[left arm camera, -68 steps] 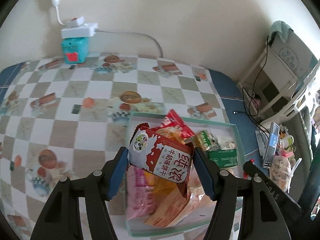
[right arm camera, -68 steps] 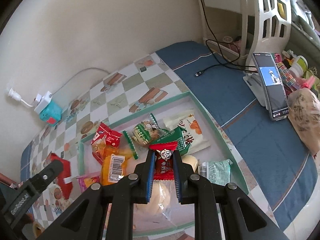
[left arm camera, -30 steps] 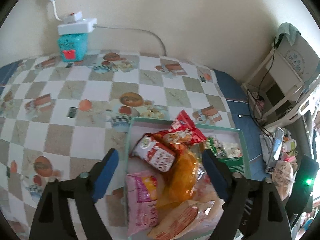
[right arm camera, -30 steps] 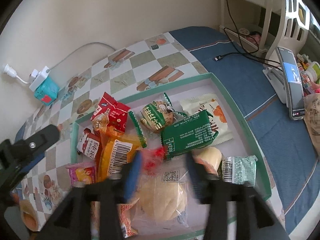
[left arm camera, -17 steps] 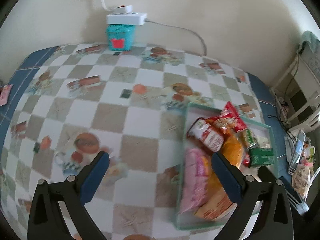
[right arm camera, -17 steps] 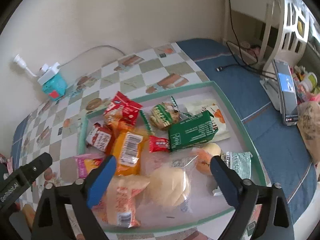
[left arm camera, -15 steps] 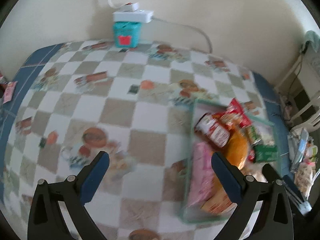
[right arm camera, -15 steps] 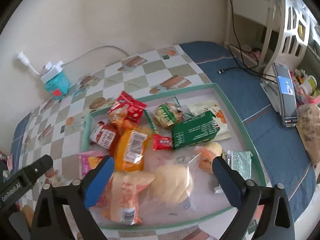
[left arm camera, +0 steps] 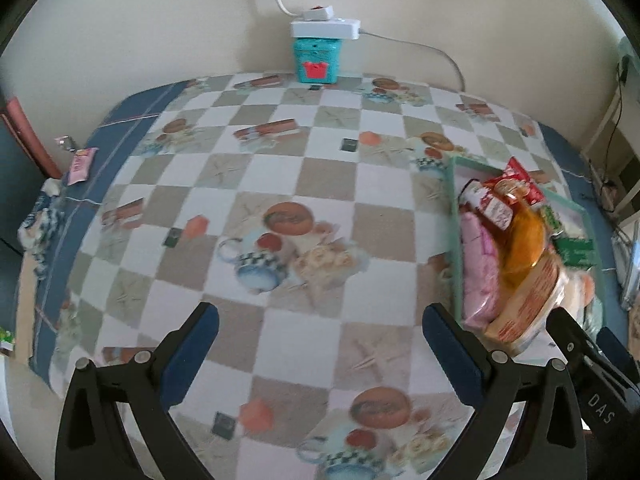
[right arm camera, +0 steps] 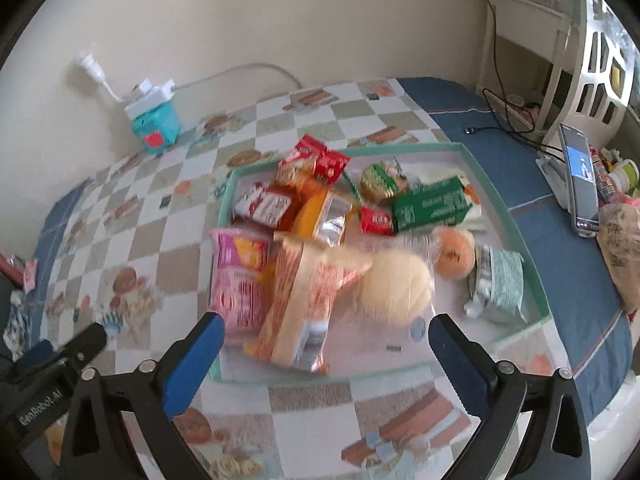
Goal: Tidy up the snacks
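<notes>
Hovering: both hand-held grippers, left [left arm camera: 320,344] and right [right arm camera: 326,342], spread wide, empty | snacks heaped in green tray [right arm camera: 508,208] on desk [left arm camera: 320,184] | risk: orange packet [right arm camera: 304,300] overhanging heap could slide when neighbours get pulled | small red packet [right arm camera: 376,220] easily buried

The right gripper [right arm camera: 326,338] stands wide, holding nothing. Just ahead lies the green-rimmed tray [right arm camera: 506,204], heaped with snack packets [right arm camera: 308,280].
</notes>
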A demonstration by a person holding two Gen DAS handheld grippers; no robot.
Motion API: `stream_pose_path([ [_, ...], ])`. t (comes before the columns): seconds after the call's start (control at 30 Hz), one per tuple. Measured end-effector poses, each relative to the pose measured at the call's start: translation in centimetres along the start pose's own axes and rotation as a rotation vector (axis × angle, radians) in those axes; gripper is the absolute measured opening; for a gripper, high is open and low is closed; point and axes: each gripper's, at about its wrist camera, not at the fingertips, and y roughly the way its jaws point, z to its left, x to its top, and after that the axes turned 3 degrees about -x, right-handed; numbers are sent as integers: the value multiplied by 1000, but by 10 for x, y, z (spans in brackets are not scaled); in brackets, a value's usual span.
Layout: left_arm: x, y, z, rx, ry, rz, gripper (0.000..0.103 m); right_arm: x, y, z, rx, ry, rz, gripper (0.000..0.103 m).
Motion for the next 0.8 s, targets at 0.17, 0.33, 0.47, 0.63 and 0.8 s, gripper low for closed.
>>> stream_pose_path([
  [0.17,-11,-6,9,-17,-12,-1,102,-16,-2,6,-18,-30,19,103],
  [0.33,-19,-7,15,-8,-15,6,102,-27,-2,10,-28,-47,37,103],
  [0.47,-20,-7,20,-7,-25,8,101,-29,-2,13,-34,-54,39,103],
  [0.63,-21,-2,22,7,-25,29,101,-29,0,15,-37,-59,41,103],
  [0.8,-20,5,24,15,-21,58,102,-29,5,15,-35,-61,56,103],
])
